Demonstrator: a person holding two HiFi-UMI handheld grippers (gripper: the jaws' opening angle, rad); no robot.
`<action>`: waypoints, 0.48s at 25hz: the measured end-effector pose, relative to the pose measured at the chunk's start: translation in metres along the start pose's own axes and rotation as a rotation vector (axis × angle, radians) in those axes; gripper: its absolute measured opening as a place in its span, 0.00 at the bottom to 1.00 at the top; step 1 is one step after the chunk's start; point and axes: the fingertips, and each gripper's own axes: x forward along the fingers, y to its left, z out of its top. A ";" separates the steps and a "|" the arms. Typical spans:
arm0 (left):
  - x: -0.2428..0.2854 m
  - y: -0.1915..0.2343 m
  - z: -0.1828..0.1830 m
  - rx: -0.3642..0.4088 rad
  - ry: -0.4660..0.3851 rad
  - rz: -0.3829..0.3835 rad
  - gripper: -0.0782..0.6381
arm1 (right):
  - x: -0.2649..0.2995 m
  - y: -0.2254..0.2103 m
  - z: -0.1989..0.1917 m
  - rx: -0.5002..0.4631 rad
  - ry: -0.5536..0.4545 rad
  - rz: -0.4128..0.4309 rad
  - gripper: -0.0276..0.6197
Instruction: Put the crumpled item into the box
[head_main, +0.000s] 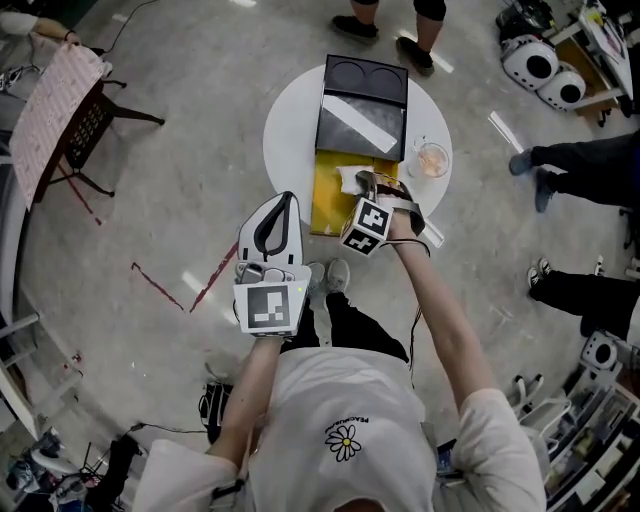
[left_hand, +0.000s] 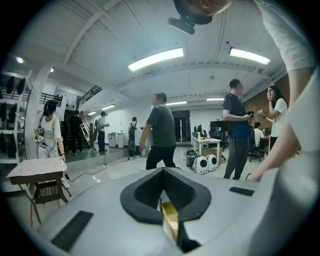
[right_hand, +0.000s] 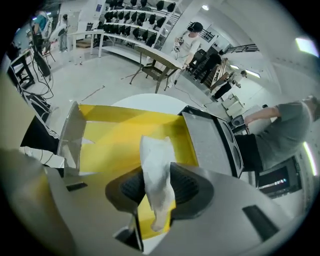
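Observation:
A crumpled white paper (right_hand: 156, 175) sits between the jaws of my right gripper (right_hand: 157, 187), with both pads against it. It hangs over the open yellow box (right_hand: 120, 135), just inside the box's near edge. In the head view the right gripper (head_main: 375, 185) is over the yellow box (head_main: 328, 190) on the round white table (head_main: 290, 130), and the paper (head_main: 352, 180) shows at its tip. My left gripper (head_main: 272, 222) is raised off the table to the left of the box. It (left_hand: 161, 172) points out into the room, jaws together and holding nothing.
The box's black lid (head_main: 362, 120) stands open on the far side. A clear cup (head_main: 432, 160) sits on the table to the right of the box. People's legs and shoes (head_main: 555, 160) stand around the table. A pink-topped stand (head_main: 55, 105) is at far left.

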 end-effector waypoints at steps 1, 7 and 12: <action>-0.001 -0.001 0.000 -0.001 0.000 -0.001 0.11 | 0.000 0.002 0.000 0.011 -0.001 0.015 0.21; -0.003 0.000 -0.002 -0.008 0.000 -0.002 0.11 | 0.003 0.017 -0.002 0.066 0.009 0.090 0.41; -0.008 0.002 -0.003 -0.007 0.000 -0.005 0.11 | 0.001 0.026 -0.006 0.098 0.019 0.125 0.52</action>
